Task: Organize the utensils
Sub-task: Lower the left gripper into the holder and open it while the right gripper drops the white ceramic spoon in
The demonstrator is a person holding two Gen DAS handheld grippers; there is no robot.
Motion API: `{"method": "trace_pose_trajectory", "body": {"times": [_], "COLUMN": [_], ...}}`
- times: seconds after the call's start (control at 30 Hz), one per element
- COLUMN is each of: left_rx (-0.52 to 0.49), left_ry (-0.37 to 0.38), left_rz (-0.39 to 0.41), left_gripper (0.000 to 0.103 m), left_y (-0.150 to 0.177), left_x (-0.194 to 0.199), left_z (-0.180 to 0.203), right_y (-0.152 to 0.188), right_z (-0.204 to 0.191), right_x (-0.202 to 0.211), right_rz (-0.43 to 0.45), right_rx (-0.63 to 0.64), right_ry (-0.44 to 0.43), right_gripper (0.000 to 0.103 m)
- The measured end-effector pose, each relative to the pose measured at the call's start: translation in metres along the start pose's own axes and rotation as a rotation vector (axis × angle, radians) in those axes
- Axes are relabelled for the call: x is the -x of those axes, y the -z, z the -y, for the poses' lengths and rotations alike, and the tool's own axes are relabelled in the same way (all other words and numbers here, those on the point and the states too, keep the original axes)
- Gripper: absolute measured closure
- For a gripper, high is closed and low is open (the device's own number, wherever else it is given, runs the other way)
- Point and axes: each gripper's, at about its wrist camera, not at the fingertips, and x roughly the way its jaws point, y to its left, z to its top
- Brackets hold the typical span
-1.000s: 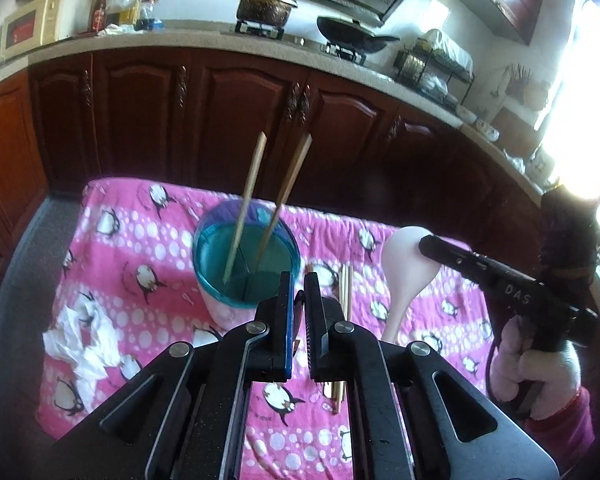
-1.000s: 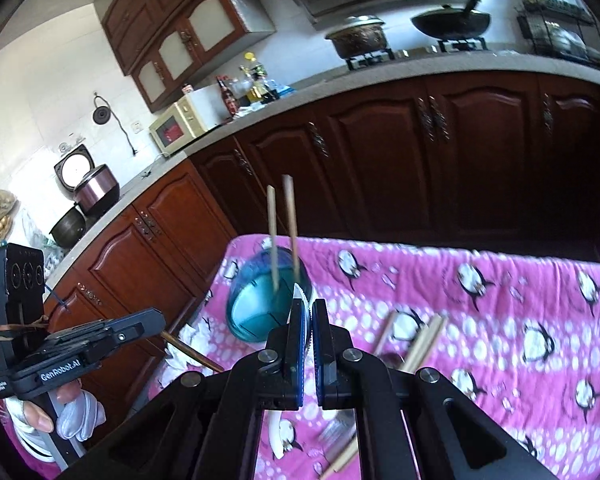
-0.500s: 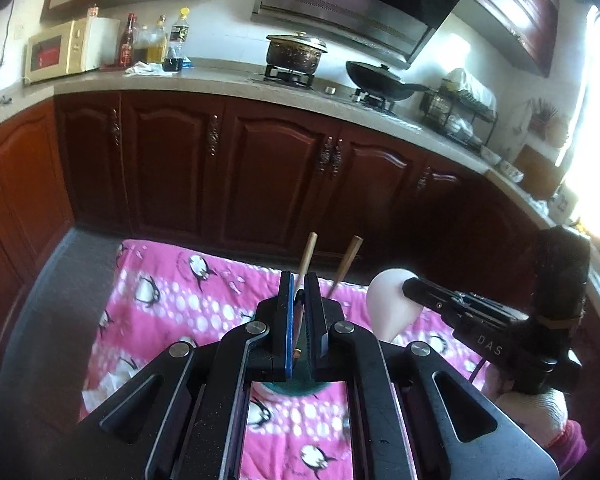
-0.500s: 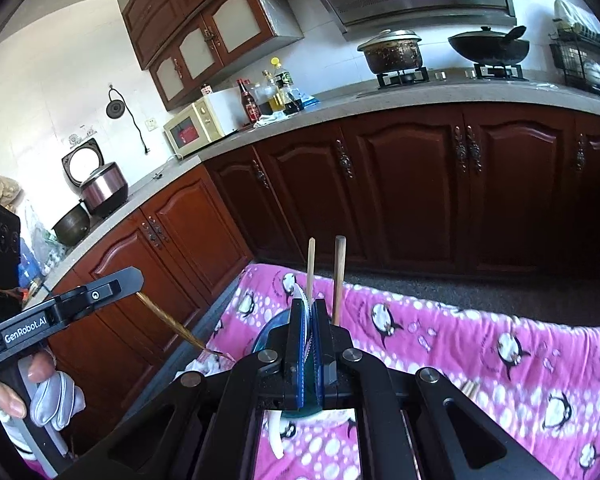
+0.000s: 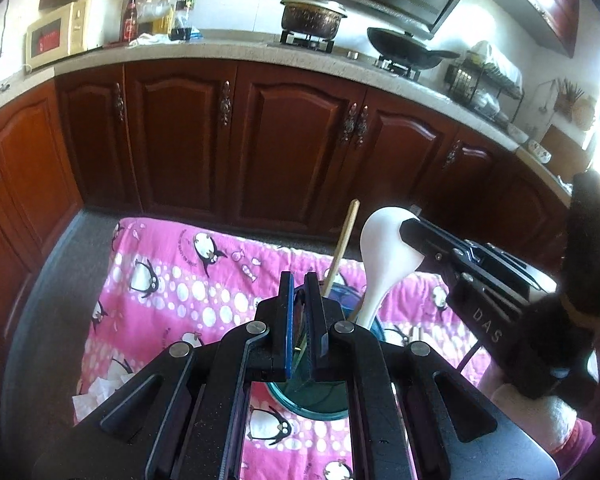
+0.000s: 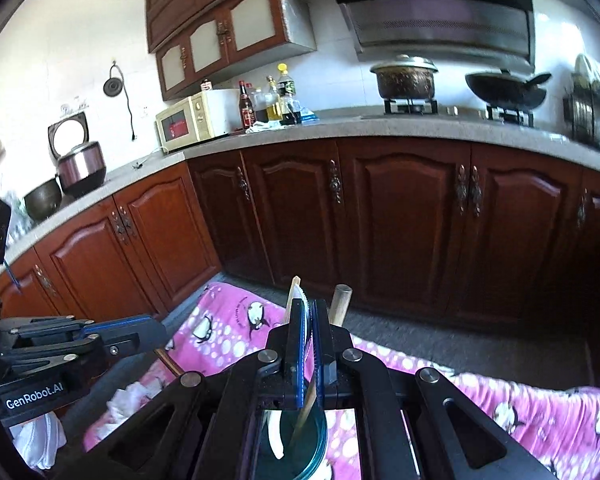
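Note:
A teal cup (image 5: 320, 396) stands on the pink penguin cloth (image 5: 172, 280), with a chopstick (image 5: 342, 248) upright in it. My right gripper (image 5: 410, 228) is shut on a white rice spoon (image 5: 384, 252), whose handle reaches down into the cup. In the right wrist view the spoon (image 6: 305, 312) sits between my right gripper (image 6: 309, 332) jaws, above the cup (image 6: 292, 440), with chopsticks (image 6: 340, 304) beside it. My left gripper (image 5: 299, 308) is shut on a chopstick (image 6: 166, 362) and hovers over the cup; it also shows in the right wrist view (image 6: 120, 332).
Crumpled white tissue (image 5: 100, 396) lies at the cloth's left edge. More chopsticks (image 5: 416, 334) lie on the cloth right of the cup. Dark wood cabinets (image 5: 292, 140) stand behind, with a stove, pot and wok on the counter.
Both grippers rose and moved over the cup. My right gripper brought the white spoon above the cup and lowered its handle in. The views tilted up toward the cabinets.

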Motion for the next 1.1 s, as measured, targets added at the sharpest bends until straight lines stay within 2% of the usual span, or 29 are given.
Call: {"method": "trace_pose_trajectory", "body": {"times": [0.13,0.33,0.6,0.9,0.97,1.03,1.1], "left_rx": [0.004,0.008,0.019,0.024,0.028,0.029,0.032], "left_ry": [-0.008,-0.016,-0.026,-0.044,-0.044,-0.043,-0.043], "left_rz": [-0.025,-0.049,-0.074,-0.111,-0.109,-0.108,-0.109], "left_gripper": [0.099,0.099,0.099,0.099,0.099,0.099,0.099], "left_y": [0.007,0.015,0.022,0.032,0.033,0.033,0.033], "left_x": [-0.015,-0.028,-0.039,-0.054,-0.054,-0.054,-0.054], "left_z": [-0.002,-0.002,-0.002,-0.001,-0.002,-0.002,-0.003], "right_y": [0.011,0.032,0.062,0.07,0.07,0.068,0.067], "right_z": [-0.005,0.005,0.013,0.009,0.011,0.014,0.017], "right_x": [-0.013,-0.016,-0.023,-0.029,-0.026,-0.021,-0.016], "right_rz": [-0.003,-0.046,-0.151,-0.204,-0.202,-0.189,-0.179], "right_rx": [0.049,0.031,-0.009,-0.008,-0.026,-0.045,-0.063], "right_ry": [0.018,0.006,-0.034,-0.045,-0.056,-0.057,-0.061], "right_gripper": [0.1,0.1,0.1,0.1,0.097,0.083,0.078]}}
